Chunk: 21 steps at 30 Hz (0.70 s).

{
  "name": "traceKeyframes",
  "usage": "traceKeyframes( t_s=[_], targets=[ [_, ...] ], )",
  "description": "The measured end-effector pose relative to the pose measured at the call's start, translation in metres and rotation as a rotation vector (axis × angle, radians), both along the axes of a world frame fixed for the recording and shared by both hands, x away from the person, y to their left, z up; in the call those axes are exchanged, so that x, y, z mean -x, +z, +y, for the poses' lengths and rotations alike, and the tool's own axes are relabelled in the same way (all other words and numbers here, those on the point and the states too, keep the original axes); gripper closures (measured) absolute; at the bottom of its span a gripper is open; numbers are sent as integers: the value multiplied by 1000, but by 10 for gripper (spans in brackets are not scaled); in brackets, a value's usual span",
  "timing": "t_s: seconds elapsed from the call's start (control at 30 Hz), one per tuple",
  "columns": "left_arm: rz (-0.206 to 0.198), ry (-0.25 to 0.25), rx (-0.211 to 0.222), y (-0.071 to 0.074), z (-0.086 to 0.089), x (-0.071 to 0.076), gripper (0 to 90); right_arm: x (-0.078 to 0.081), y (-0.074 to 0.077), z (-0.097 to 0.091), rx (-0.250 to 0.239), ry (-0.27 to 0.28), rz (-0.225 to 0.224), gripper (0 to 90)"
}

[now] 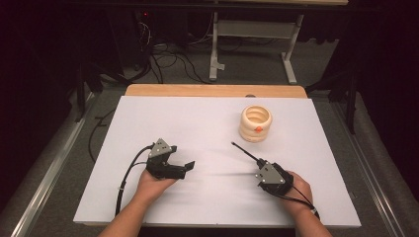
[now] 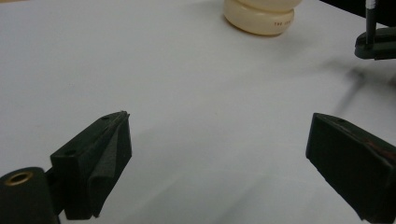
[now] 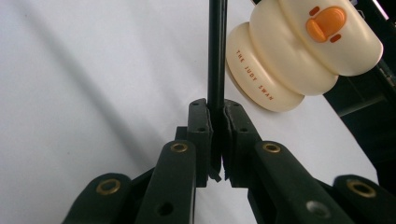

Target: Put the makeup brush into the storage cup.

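A cream ribbed pot (image 1: 256, 123) with an orange duck face stands on the white table (image 1: 197, 123), right of centre and toward the back. My right gripper (image 1: 259, 170) is shut on a thin black pen (image 1: 244, 151), which sticks out up and to the left, its tip short of the pot. In the right gripper view the pen (image 3: 216, 51) rises from between my closed gripper (image 3: 218, 116), with the pot (image 3: 299, 51) just to its right. My left gripper (image 1: 184, 167) rests at the front left, open, with bare table between its fingers (image 2: 100, 158).
The left gripper view has the pot (image 2: 259, 16) at the top and the other gripper (image 2: 376, 44) with the pen at the far right. Beyond the table's wooden back edge (image 1: 215, 90) lie floor cables and a white table frame (image 1: 254, 39).
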State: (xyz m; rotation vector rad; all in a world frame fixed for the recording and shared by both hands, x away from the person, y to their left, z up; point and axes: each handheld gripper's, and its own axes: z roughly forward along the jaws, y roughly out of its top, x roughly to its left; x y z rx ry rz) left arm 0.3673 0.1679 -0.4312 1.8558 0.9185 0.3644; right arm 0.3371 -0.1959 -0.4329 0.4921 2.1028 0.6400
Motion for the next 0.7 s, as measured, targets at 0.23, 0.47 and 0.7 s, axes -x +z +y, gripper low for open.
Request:
traceKeyframes(
  t_s=[0.23,0.47,0.7],
  targets=[
    [1,-2,5,0,-1,0,84,-2,2,-3,-81,-15,29,851],
    [-3,-2,9,0,0,0,87,-3,3,-6,-162,-26,74,851],
    [-5,-3,15,0,0,0,87,-4,4,-7,-222,-28,105,852]
  ],
)
